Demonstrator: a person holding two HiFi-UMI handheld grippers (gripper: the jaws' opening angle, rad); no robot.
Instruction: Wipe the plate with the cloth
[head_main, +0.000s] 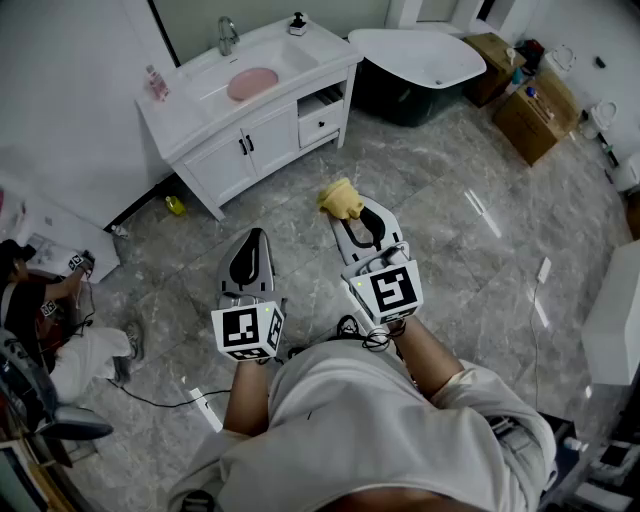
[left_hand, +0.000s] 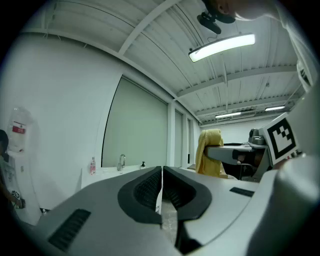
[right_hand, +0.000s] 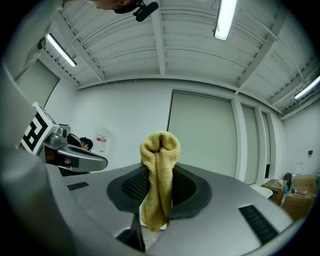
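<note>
Right gripper (head_main: 352, 207) pinching yellow cloth (right_hand: 159, 175), left gripper (head_main: 250, 240) jaws pressed together, empty, pink plate (head_main: 252, 83) in sink (head_main: 278, 57), well away from both

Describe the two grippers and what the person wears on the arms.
The left gripper and right gripper have pale grey, tapering fingers with dark ribbed pads inside. A white cube with black square markers sits at each one's rear. Dark cable loops hang behind the right gripper. The person wears a light short-sleeved shirt; the forearms are bare.
</note>
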